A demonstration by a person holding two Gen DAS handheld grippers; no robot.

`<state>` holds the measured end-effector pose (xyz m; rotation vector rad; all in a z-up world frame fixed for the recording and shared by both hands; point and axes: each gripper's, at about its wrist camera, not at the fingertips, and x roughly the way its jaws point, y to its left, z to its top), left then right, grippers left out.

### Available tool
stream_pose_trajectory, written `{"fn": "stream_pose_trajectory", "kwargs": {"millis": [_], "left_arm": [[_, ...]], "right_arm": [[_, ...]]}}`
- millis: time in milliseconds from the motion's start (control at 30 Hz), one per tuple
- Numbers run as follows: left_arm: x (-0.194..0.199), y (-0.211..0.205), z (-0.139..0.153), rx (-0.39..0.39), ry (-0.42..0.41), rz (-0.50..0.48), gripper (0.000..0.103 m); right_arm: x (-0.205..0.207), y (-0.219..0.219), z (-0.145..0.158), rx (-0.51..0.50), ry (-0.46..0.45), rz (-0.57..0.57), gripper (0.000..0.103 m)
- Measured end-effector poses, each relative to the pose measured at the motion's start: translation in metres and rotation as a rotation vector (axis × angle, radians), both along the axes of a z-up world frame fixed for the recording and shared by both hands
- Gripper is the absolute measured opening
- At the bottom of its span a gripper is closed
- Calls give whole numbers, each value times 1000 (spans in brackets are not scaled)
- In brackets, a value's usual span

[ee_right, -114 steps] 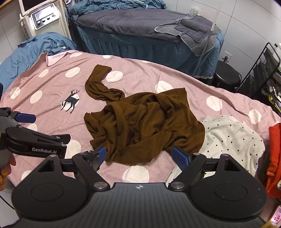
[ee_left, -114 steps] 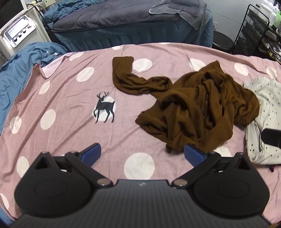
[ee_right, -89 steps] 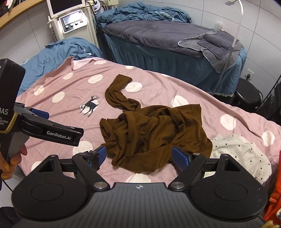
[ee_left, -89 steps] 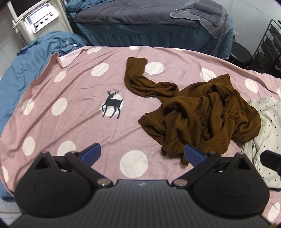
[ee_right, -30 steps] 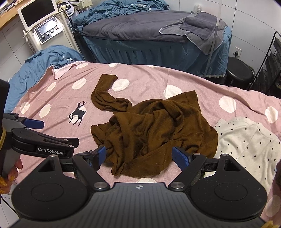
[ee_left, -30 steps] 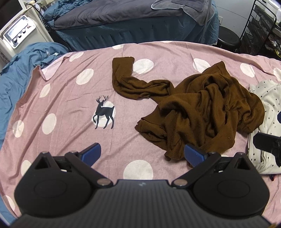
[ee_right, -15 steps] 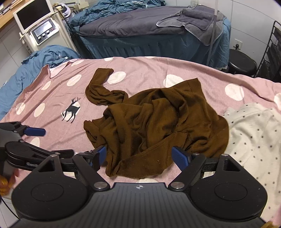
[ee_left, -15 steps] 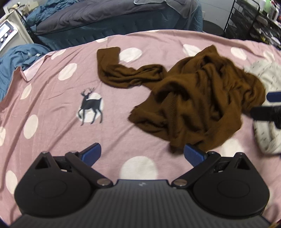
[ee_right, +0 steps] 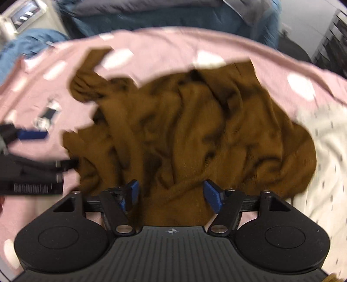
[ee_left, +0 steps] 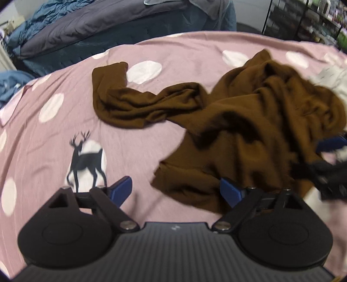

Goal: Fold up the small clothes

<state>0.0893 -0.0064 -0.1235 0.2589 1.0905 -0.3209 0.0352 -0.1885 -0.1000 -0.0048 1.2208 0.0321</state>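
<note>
A crumpled brown sweater (ee_left: 249, 121) lies on the pink polka-dot bedsheet (ee_left: 134, 151), one sleeve stretched to the far left. My left gripper (ee_left: 175, 188) is open and empty, just above the sweater's near left hem. My right gripper (ee_right: 170, 193) is open, low over the sweater's (ee_right: 195, 123) near edge, with brown cloth between its fingers; it also shows blurred at the right of the left wrist view (ee_left: 329, 160). The left gripper shows at the left of the right wrist view (ee_right: 32, 149).
A white dotted garment (ee_right: 325, 162) lies right of the sweater. A deer print (ee_left: 85, 160) marks the sheet. A dark blue bed (ee_left: 108, 28) stands behind, blue bedding (ee_right: 28, 41) and a machine (ee_right: 19, 15) at the far left, a black rack (ee_left: 308, 21) at the far right.
Both grippers have dropped and moved forward towards the sweater. The right gripper's fingers have narrowed somewhat and now straddle its near edge. Both views are blurred by motion.
</note>
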Motion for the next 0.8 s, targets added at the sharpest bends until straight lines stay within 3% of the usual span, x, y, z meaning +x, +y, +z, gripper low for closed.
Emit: {"fn": "stream_pose_trajectory", "kwargs": {"millis": [67,100,133,167,200,233,300,400,533,667,800], "left_arm": [[11,-2,-10,-53,39,-12,88],[14,-2,-15,-87,55,-7,82],[17,-3,-19,-113,70,-2,72],[17,-5,-19,-126,66,3,70],[16,-7,-17,-138,58,-1,47],[16,-7,-15,-185,83,-24,14],[14,-4,-7,-274,128,-19,14],[0,8,21,-275,47,-29,13],[-25,61,74,-374,-40,35,13],[-69,111,116,-280,-112,100,13],[-116,149,118,-198,-46,174,13]], "right_arm": [[-5,-3,-6,16,14,-36,79],[-7,-5,-10,27,20,-53,68],[-9,-9,-13,41,29,-70,38],[-11,-14,-14,58,30,-84,10],[-13,-19,-13,86,22,-95,8],[-17,-24,-9,118,8,-107,7],[-26,-33,4,169,-24,-111,6],[-43,-43,36,274,-78,-81,6],[-68,-53,88,406,-134,-34,6],[-91,-57,113,490,-113,22,6],[-124,-53,106,539,6,96,5]]}}
